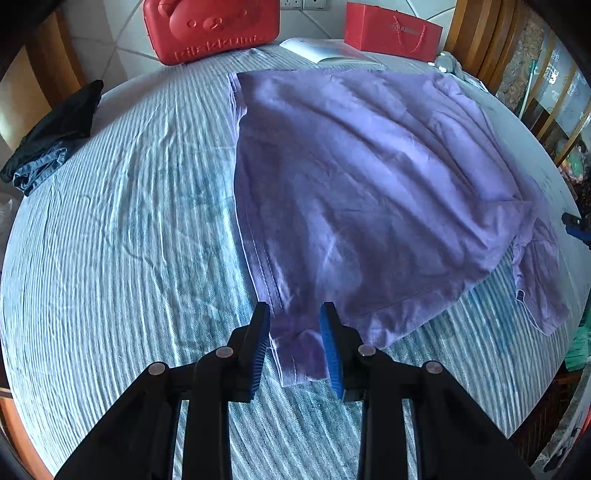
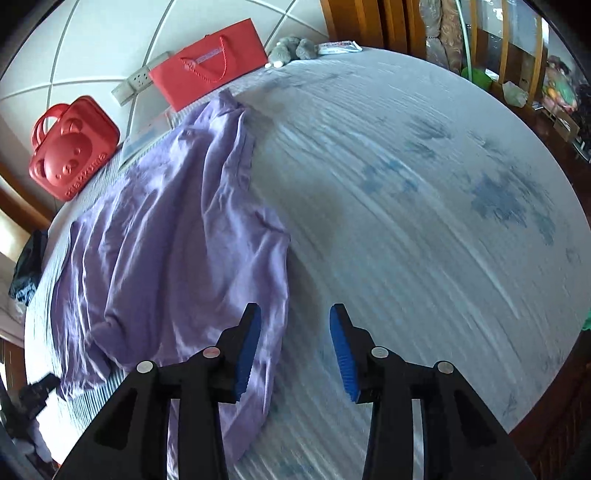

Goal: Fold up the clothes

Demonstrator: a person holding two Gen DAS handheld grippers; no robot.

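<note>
on the striped bed (image 1: 110,221), purple shirt (image 1: 369,166) barely folded; left gripper (image 1: 295,332) open around sleeve cuff (image 1: 301,354), right gripper (image 2: 295,343) open, empty

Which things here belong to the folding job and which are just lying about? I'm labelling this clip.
Part of the job:
purple shirt
left gripper, open over the shirt's corner
right gripper, open

Lying about:
red bear case
red gift bag
dark clothes pile
grey plush toy
</note>
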